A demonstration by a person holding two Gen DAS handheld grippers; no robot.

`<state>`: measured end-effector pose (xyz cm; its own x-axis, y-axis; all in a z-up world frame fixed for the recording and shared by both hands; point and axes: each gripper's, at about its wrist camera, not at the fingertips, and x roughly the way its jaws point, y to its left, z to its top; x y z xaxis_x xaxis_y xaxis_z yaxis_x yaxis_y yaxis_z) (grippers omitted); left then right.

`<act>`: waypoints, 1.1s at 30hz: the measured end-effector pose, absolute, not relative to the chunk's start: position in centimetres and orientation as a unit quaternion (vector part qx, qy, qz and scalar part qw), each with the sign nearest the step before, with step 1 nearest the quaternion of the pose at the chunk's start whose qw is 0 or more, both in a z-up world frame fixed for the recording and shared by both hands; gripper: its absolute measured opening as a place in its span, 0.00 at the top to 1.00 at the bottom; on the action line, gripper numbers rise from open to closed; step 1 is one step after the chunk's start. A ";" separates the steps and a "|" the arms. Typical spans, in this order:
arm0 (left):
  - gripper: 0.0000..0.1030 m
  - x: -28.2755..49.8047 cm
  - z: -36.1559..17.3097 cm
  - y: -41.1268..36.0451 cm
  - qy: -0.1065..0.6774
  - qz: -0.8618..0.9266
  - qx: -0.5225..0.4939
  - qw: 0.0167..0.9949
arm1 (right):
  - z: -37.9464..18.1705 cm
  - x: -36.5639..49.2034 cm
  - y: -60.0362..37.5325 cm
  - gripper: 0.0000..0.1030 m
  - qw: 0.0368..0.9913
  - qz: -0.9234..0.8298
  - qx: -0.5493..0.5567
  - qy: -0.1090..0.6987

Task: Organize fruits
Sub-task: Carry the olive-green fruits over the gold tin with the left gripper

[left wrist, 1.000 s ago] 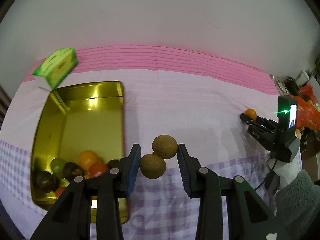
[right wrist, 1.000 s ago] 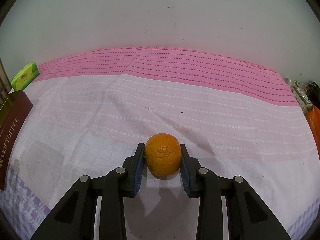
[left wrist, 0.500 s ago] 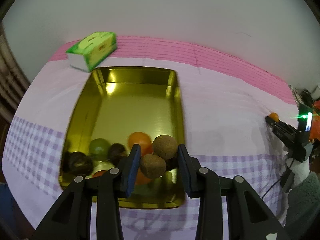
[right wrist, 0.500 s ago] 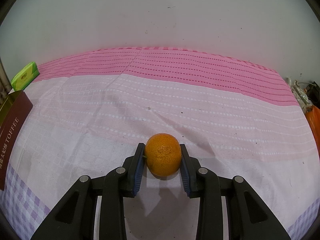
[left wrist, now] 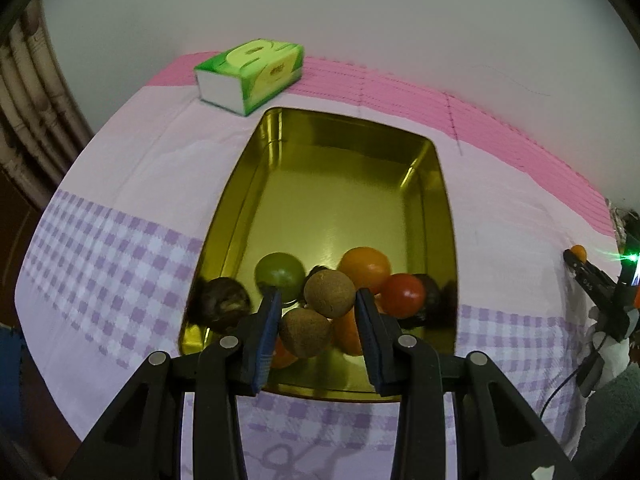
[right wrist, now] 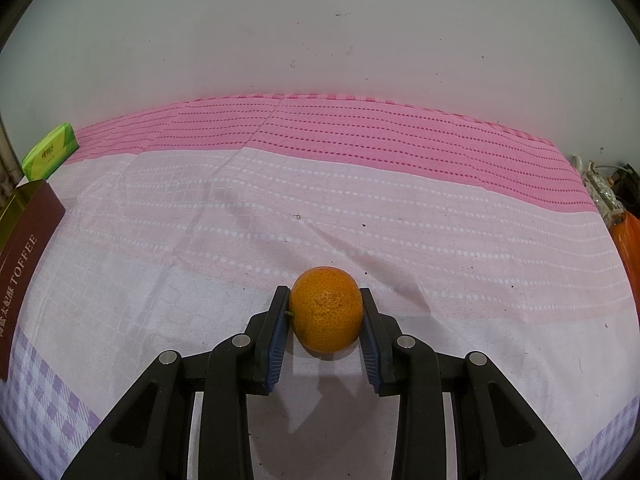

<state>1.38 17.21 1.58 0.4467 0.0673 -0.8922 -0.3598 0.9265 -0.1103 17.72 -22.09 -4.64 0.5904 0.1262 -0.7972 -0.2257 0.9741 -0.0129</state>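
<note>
Currently, going left to right: left gripper [left wrist: 316, 322] is clenching a pair of brown round fruits [left wrist: 318, 310], joined like a twin cluster, and hanging them over the near end of the gold tin [left wrist: 436, 184]. Tin is already holding a green fruit [left wrist: 280, 274], an orange one [left wrist: 366, 264], a red one [left wrist: 402, 294] and some dark ones. Twin pair is looking light, with a dry, rough skin, so probably grippy; the joint between them is likely the weak spot, so pads should be squeezing the bodies, not the link. Right gripper [right wrist: 324, 320] is gripping a mandarin [right wrist: 326, 308] across its middle, resting on the pink cloth [right wrist: 360, 200] well right of the tin. Mandarin is probably soft-skinned and bruisable; light squeeze is enough.
</note>
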 end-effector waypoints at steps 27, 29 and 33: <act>0.67 1.8 -1.2 17.8 0.542 0.129 -0.152 0.816 | -4.6 17.8 -22.1 0.67 0.890 0.099 -0.058 0.442; 0.67 1.8 -1.3 17.7 0.543 0.129 -0.154 0.815 | -4.6 17.8 -22.1 0.67 0.890 0.099 -0.057 0.442; 0.67 1.8 -1.4 17.5 0.545 0.129 -0.150 0.815 | -4.6 17.8 -22.1 0.66 0.890 0.099 -0.058 0.442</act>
<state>1.83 17.49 -1.40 0.3735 0.0465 -0.9264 -0.3741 0.9215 -0.1046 17.82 -22.14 -4.64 0.5895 0.1253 -0.7980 -0.2276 0.9736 -0.0153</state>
